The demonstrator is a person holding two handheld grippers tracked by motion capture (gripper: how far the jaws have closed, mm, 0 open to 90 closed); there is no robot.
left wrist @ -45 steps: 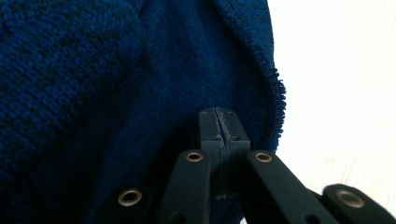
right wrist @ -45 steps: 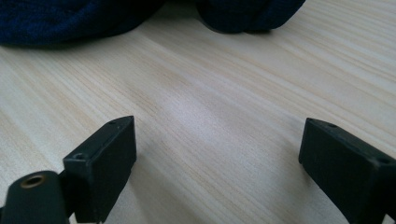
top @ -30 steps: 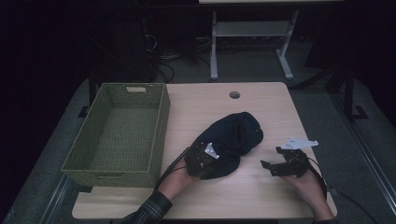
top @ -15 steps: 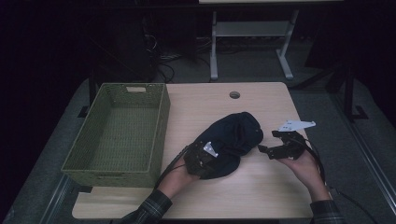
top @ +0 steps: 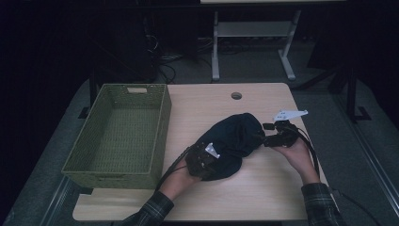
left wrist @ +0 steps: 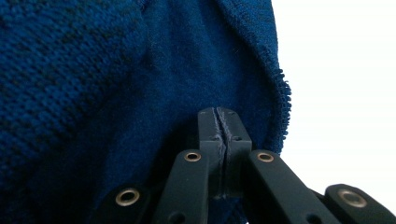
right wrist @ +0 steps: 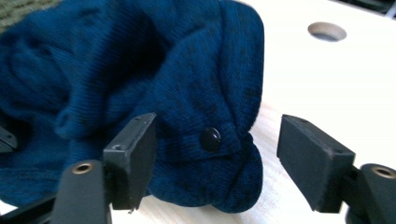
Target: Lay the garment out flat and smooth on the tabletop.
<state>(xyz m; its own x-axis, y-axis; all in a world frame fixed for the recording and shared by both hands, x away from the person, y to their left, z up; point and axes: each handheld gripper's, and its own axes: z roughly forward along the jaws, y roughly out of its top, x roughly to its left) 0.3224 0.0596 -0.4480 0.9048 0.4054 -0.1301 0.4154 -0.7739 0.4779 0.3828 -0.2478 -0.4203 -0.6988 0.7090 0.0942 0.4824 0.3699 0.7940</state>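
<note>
A dark blue knitted garment (top: 233, 141) with a black button (right wrist: 210, 138) lay bunched on the table (top: 263, 197), right of the basket (top: 117, 136). The left gripper (left wrist: 218, 122) pinched its fabric; the right gripper (right wrist: 217, 158) had just been narrowing, jaws apart around a fold.

The left hand-held gripper (top: 203, 159) lies low near the front edge of the surface, its jaws pressed together on dark blue knit cloth (left wrist: 140, 93). The right hand-held gripper (top: 270, 136) sits toward the right edge, pointing left, jaws apart and just closing around a fold without pressing it.
</note>
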